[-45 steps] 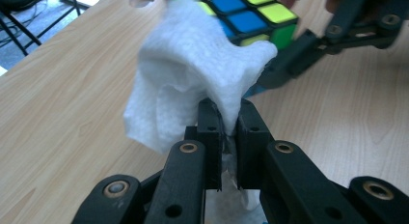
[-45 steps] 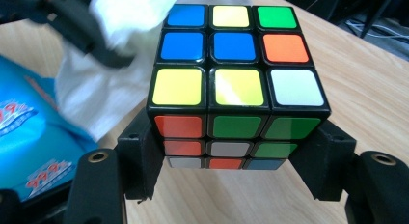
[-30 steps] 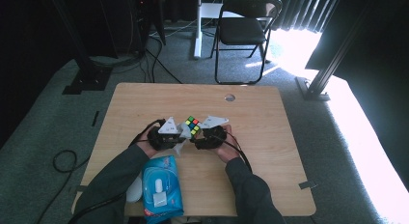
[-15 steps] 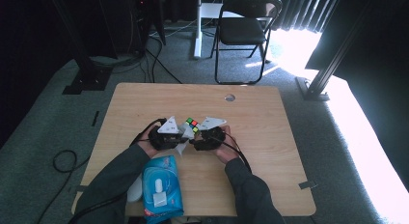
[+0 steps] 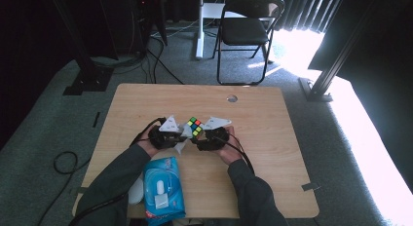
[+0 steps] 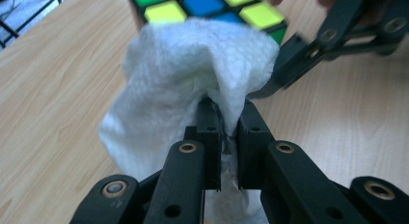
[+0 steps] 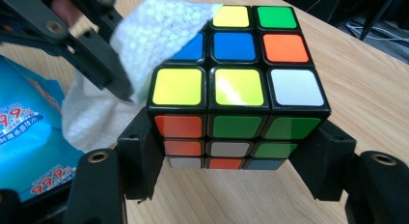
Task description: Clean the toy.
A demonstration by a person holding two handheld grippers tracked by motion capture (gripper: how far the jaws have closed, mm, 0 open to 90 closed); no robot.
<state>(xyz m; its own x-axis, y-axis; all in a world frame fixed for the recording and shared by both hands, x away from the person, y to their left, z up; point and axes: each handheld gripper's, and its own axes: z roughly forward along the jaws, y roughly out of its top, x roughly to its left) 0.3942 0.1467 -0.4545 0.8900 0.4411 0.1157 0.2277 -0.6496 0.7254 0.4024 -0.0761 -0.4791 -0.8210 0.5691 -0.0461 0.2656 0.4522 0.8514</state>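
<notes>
Surface: wooden table, grey carpet around.
Left gripper: jaws pinched on a white wipe, pressed against the cube's top.
Right gripper: jaws clamp the puzzle cube sides, above mid-table.
Nearby: blue wipe pack at the near edge.

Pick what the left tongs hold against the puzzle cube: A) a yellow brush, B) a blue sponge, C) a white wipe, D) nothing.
C: the left tongs are pinched shut on a white wipe that drapes onto the puzzle cube, which the right tongs clamp by its sides.
</notes>
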